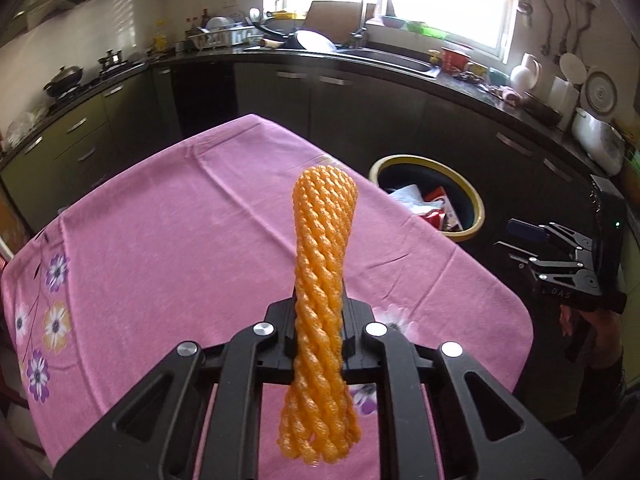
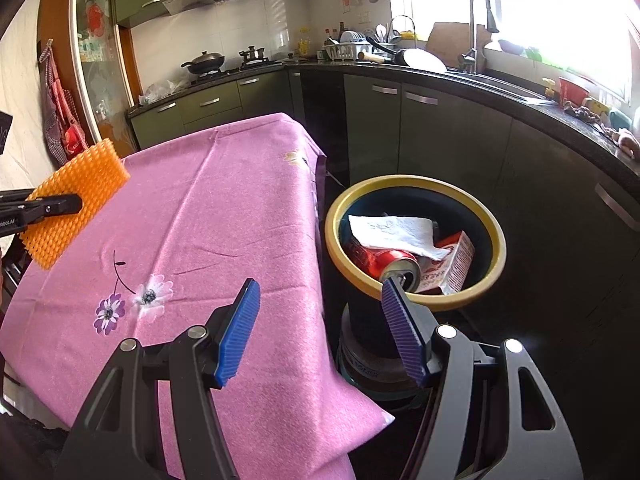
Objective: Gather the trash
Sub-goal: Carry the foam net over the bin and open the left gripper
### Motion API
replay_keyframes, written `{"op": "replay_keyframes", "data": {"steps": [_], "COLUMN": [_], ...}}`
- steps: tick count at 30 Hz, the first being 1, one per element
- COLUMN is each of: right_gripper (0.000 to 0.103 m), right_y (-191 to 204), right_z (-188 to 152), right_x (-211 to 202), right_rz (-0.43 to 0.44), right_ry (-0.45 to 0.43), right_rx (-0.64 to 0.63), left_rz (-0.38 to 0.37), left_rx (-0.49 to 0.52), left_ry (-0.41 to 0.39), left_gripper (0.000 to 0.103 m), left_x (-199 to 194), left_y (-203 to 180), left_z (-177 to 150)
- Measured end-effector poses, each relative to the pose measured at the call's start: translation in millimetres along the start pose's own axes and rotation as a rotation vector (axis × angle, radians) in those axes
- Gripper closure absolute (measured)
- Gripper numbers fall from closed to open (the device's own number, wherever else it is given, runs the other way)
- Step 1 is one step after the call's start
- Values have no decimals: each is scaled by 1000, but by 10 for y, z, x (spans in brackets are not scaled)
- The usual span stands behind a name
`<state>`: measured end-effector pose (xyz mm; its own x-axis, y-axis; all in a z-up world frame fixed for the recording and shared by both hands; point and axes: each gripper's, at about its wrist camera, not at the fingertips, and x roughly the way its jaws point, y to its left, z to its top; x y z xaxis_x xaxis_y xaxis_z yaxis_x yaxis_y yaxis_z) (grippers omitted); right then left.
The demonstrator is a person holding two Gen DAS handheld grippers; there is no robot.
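Left gripper (image 1: 318, 344) pinching orange foam fruit net (image 1: 322, 280) above pink tablecloth (image 1: 168, 240); right gripper (image 2: 320, 332) spread, empty. Risk: springy net slips short of trash bin (image 2: 412, 184).

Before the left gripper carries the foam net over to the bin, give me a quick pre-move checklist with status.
1. Grip on foam net: ok. The left gripper is shut on its middle, with both ends sticking out free.
2. Net lifted off the tablecloth: ok, it is held in the air above it.
3. Bin opening uncovered: ok, no lid on it.
4. Room in the bin: ok by the look of it. Can, paper towel and carton sit below the rim.
5. Right gripper out of the way: not ok. It is open, empty, and hangs just in front of the bin.
6. Leftover trash on the table: cannot tell, the near part is hidden.
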<state>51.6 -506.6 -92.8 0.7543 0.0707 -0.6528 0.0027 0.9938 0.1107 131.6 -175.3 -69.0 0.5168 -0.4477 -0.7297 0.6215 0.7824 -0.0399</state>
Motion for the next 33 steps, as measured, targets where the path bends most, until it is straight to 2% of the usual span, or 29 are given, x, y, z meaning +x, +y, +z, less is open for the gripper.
{"op": "replay_keyframes", "data": {"steps": [6, 11, 14, 16, 20, 22, 23, 24, 26, 30, 33], "right_gripper": [37, 36, 36, 36, 36, 36, 36, 36, 36, 36, 36], "right_y": [-310, -533, -639, -707, -804, -831, -835, -833, -817, -757, -668], "right_z": [-69, -102, -136, -166, -221, -234, -237, -236, -240, -226, -209], "right_x": [-138, -159, -167, -171, -148, -131, -127, -123, -116, -112, -128], "right_rz": [-24, -24, -28, -29, -35, -34, -32, -29, -26, -14, 6], "right_ry": [-26, -32, -30, -27, -13, -7, -5, -3, -3, -1, -9], "right_rx": [56, 101, 125, 144, 169, 178, 182, 182, 178, 168, 154], "left_rz": [-150, -266, -269, -242, -220, -216, -211, -208, -178, -171, -184], "left_rx": [139, 209, 259, 287, 281, 270, 261, 254, 243, 219, 183], "left_ry": [54, 151, 194, 213, 258, 270, 272, 275, 244, 222, 172], "left_gripper": [90, 90, 90, 90, 90, 84, 66, 38, 18, 17, 17], "left_x": [592, 1364, 1825, 2117, 2603, 2788, 2849, 2892, 2880, 2698, 2319], "left_y": [-609, -1102, -1371, -1518, -1625, -1628, -1626, -1623, -1605, -1533, -1384], "left_z": [583, 1048, 1255, 1367, 1501, 1547, 1572, 1581, 1591, 1563, 1449]}}
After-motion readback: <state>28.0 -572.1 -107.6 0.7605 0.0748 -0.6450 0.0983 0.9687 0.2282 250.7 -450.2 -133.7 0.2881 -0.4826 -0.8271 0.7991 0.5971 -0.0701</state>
